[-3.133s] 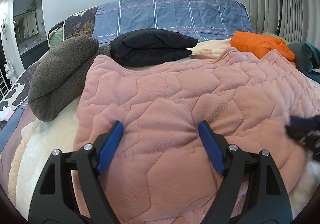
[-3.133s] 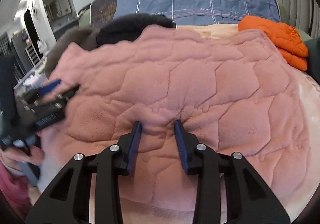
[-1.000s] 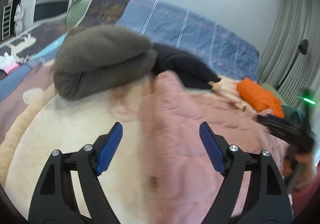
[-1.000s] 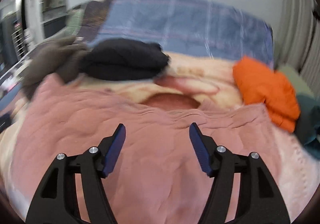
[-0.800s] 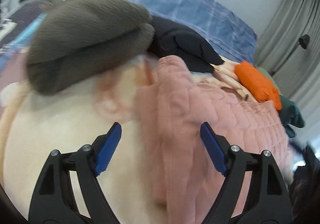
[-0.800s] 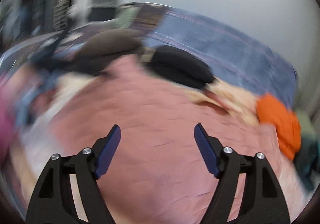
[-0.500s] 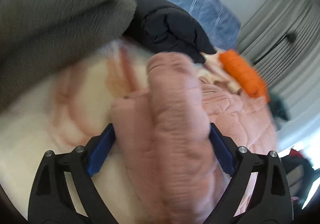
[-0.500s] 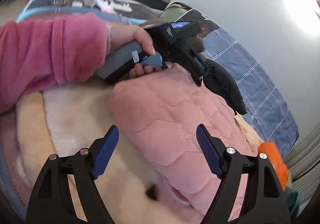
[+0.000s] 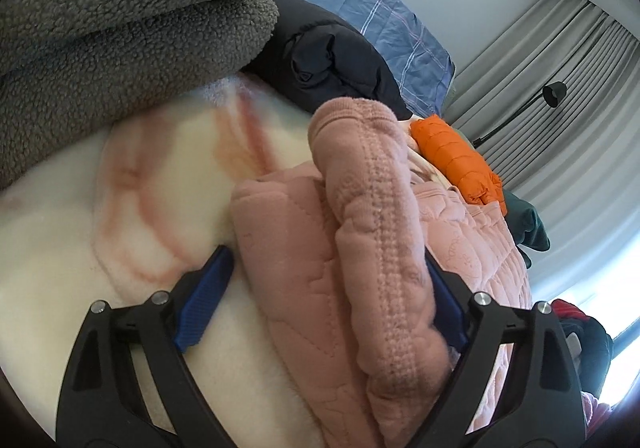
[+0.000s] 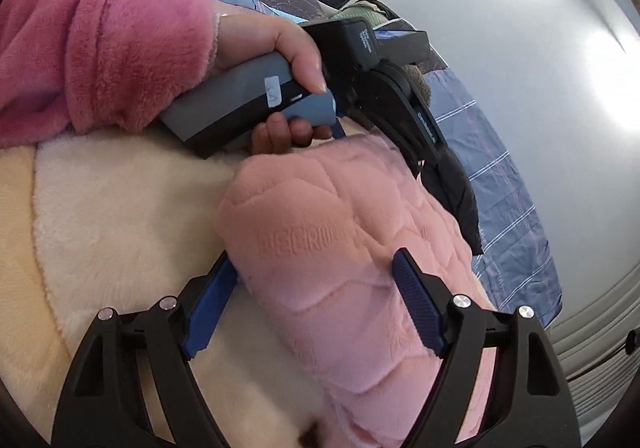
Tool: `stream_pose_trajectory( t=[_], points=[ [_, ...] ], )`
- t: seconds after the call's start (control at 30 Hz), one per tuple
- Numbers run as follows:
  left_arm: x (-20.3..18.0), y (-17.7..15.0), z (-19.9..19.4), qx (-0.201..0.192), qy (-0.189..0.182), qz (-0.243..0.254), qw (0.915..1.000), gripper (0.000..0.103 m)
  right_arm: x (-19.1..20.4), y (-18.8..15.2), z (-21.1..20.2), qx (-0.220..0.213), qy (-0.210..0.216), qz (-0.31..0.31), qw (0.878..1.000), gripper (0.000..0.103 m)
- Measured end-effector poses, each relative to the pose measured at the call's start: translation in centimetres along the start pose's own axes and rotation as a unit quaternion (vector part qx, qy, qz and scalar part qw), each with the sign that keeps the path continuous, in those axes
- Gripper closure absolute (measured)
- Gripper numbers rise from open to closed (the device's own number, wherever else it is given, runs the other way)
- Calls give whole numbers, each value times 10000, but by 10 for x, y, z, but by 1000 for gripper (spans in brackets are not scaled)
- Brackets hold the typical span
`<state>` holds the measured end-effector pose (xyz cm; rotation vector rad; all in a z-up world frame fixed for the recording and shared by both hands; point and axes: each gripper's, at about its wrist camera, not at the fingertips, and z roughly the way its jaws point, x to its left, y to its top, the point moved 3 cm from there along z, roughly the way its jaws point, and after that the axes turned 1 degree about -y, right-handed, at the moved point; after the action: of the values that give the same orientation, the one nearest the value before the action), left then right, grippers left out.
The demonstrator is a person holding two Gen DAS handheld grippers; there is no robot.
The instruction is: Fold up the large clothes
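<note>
A pink quilted fleece garment (image 9: 352, 248) lies folded on the cream blanket (image 9: 100, 248) of a bed. My left gripper (image 9: 324, 296) is open, its blue pads on either side of a thick folded end of the garment. My right gripper (image 10: 316, 296) is also open and straddles another folded end of the same garment (image 10: 340, 256). In the right wrist view the left gripper's black body (image 10: 360, 59) and the hand in a pink sleeve (image 10: 100, 59) sit just beyond that end.
A grey fleece bundle (image 9: 120, 7) lies close at upper left. A black folded jacket (image 9: 328, 59), an orange puffer (image 9: 456, 163) and a dark green garment (image 9: 528, 224) lie behind. A blue plaid cover (image 9: 400, 27) and grey curtains (image 9: 560, 67) stand at the back.
Both grippers swung from the garment's near edge round to its left side and moved in low. Each now has a folded end between its open jaws.
</note>
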<state>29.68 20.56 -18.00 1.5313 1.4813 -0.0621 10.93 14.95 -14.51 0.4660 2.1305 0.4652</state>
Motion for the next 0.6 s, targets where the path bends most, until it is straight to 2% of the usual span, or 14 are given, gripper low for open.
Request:
stream_pose_trajectory(
  t=[0.17,0.2,0.23,0.3,0.4,0.5,0.6],
  points=[
    [2,0,-1,-3,-25,2,10000,13,-2,8,8,-51,-196,39,9998,21],
    [3,0,-2,-3,-41,2,10000,13,-1,10,9,-94,-240,36,9997,24],
    [4,-1,-4,-5,-57,-1,10000,13,-1,12,8,-154,-278,15,9995,30],
    [4,-1,-5,-7,-112,-11,9999,13,5,13,4,-289,-435,-166,9985,50],
    [6,-3,-8,-17,-170,-35,9998,16,13,11,2,-406,-618,-357,9966,60],
    [7,-4,-11,-40,-330,-53,9994,28,7,10,8,-371,-440,-98,9983,66],
    [8,-6,-14,-40,-464,-97,9989,37,6,7,10,-379,-419,10,9984,66]
  ],
)
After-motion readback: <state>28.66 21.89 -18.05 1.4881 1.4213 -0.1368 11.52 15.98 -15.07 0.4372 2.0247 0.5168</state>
